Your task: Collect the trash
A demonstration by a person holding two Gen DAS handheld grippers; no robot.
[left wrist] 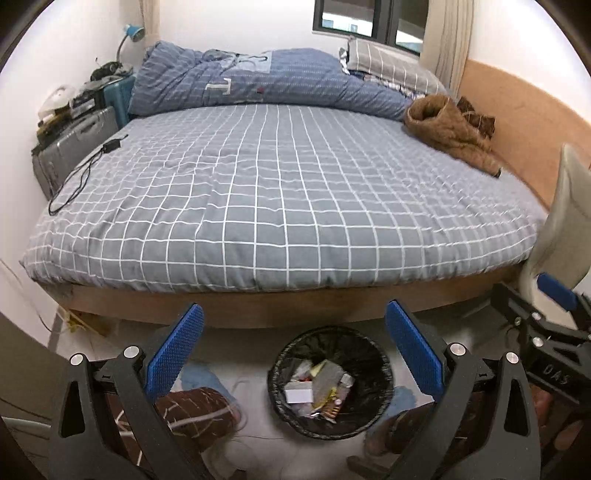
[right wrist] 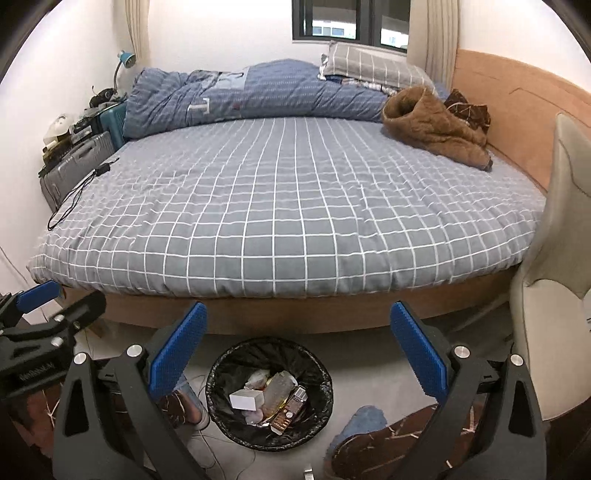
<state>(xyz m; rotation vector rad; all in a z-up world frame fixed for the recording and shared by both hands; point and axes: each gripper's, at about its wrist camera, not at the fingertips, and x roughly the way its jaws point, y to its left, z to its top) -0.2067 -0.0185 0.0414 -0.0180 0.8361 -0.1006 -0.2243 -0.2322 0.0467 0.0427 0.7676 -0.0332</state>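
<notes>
On the floor by the bed [left wrist: 280, 206], lined bin [left wrist: 330, 382] holds light, crushable wrappers & a small box, probably best pinched at edges; left gripper [left wrist: 295, 354] & right gripper [right wrist: 299, 350] fingers spread wide, empty.

Both tools black-framed, blue textured pads [left wrist: 175, 349] (silver screws).

Bed [left wrist: 280, 206]: I see a grey checked cover spread flat.
Quilt [left wrist: 258, 85]: blue, bunched along the far side under the window [right wrist: 351, 22].
Pillow [left wrist: 388, 66]: grey check, far right corner.
Brown coat [left wrist: 447, 129]: on the bed, beside the headboard [right wrist: 517, 110].
Suitcases [left wrist: 74, 144]: left of the bed, cluttered on top.
Lamp [left wrist: 129, 37]: blue, behind them.
</notes>
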